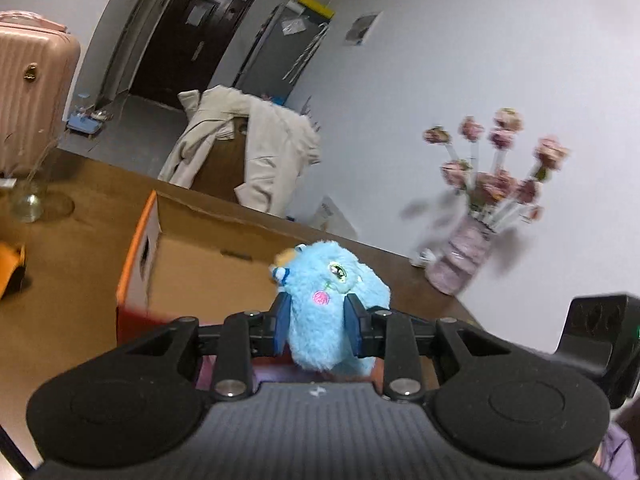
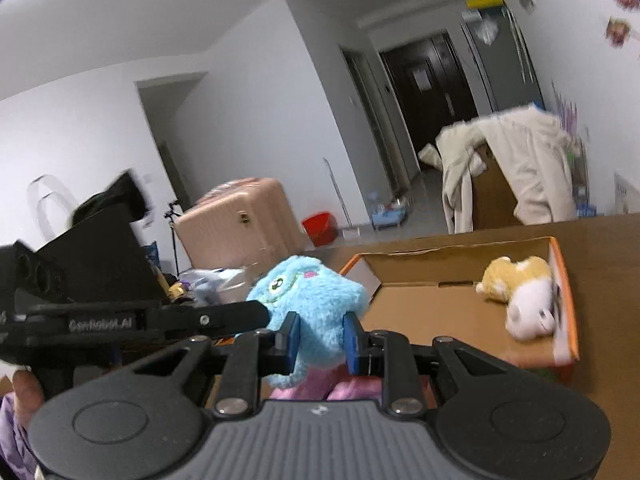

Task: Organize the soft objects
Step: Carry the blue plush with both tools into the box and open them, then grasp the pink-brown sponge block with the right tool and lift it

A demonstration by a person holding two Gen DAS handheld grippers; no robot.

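Observation:
A fluffy blue plush toy (image 1: 330,312) with green eyes and a pink cheek is held between both grippers, above the near edge of an open cardboard box (image 1: 192,256). My left gripper (image 1: 318,320) is shut on its body. My right gripper (image 2: 320,340) is also shut on the blue plush toy (image 2: 308,300), with the left gripper's finger reaching in from the left. In the right wrist view a yellow and white plush toy (image 2: 520,296) lies inside the box (image 2: 424,304) against its right wall.
The box with orange edges stands on a brown table (image 1: 80,248). A pink vase of flowers (image 1: 464,252) stands at the table's right by the wall. A glass vase (image 1: 28,200) and an orange object (image 1: 10,268) are at the left. Pink fabric (image 2: 320,388) lies below the grippers.

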